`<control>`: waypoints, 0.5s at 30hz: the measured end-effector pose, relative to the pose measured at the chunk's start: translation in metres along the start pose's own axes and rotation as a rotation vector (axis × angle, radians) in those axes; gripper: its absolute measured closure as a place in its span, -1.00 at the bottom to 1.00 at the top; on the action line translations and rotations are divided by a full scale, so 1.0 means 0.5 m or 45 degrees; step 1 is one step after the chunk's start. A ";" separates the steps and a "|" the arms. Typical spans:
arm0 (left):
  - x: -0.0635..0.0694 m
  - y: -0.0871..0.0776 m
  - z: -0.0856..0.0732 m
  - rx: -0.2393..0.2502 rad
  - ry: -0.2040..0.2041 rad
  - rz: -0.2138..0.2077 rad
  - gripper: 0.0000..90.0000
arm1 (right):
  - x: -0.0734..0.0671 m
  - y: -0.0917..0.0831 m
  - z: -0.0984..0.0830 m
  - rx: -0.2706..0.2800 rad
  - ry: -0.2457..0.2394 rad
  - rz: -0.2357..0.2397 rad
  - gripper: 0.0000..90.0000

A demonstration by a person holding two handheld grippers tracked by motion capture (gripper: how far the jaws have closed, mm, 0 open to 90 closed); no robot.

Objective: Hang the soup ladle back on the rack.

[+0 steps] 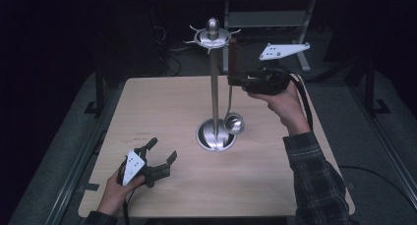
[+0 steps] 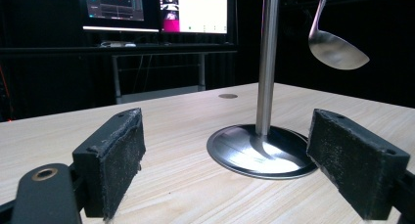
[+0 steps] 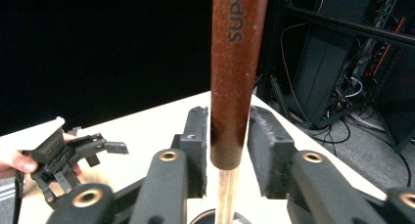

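1. The right tongs (image 1: 235, 80) pinch the ladle (image 1: 234, 122) by its brown handle, bowl hanging beside the stand (image 1: 214, 87); a swing could knock the pole.
2. The handle's top seems close to the stand's hooks; a miss drops it onto the tabletop (image 1: 162, 112).
3. The left tongs (image 1: 162, 154) rest spread, well apart.

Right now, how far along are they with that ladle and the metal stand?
Already done: the ladle is off the table, hanging upright beside the stand's pole. In hand: the right tool clamps its brown handle near the stand's hooked top. Whether it is hooked on, I cannot tell. Left: release. The left tool rests open on the table.
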State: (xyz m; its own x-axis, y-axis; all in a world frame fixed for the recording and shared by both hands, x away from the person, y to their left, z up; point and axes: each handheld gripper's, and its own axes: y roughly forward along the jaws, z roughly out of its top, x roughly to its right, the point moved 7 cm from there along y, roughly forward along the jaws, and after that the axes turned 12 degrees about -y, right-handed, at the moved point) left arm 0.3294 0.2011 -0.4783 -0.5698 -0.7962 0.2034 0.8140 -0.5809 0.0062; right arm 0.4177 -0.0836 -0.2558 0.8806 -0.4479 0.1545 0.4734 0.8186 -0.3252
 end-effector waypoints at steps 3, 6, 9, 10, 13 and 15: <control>0.000 -0.001 0.000 -0.003 0.007 0.003 -0.70 | 0.000 -0.010 -0.006 -0.003 0.007 -0.009 0.46; 0.000 0.000 0.000 0.000 0.003 0.005 -0.70 | -0.001 -0.022 -0.016 -0.003 0.018 -0.015 0.42; -0.001 0.001 0.000 -0.001 -0.001 0.008 -0.70 | 0.000 -0.029 -0.031 -0.012 0.025 -0.018 0.39; -0.001 0.001 0.000 -0.003 0.000 0.009 -0.70 | 0.000 -0.032 -0.036 -0.014 0.029 -0.023 0.38; -0.001 0.001 0.000 -0.004 -0.002 0.011 -0.70 | 0.000 -0.039 -0.055 -0.018 0.042 -0.027 0.35; -0.001 0.001 0.000 -0.003 -0.004 0.010 -0.70 | -0.001 -0.043 -0.070 -0.028 0.051 -0.030 0.35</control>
State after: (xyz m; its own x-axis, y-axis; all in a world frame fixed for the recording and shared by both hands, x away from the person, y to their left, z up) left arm 0.3300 0.2015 -0.4786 -0.5633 -0.8000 0.2066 0.8180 -0.5753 0.0024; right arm 0.4063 -0.1136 -0.2817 0.8677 -0.4811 0.1247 0.4927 0.7999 -0.3427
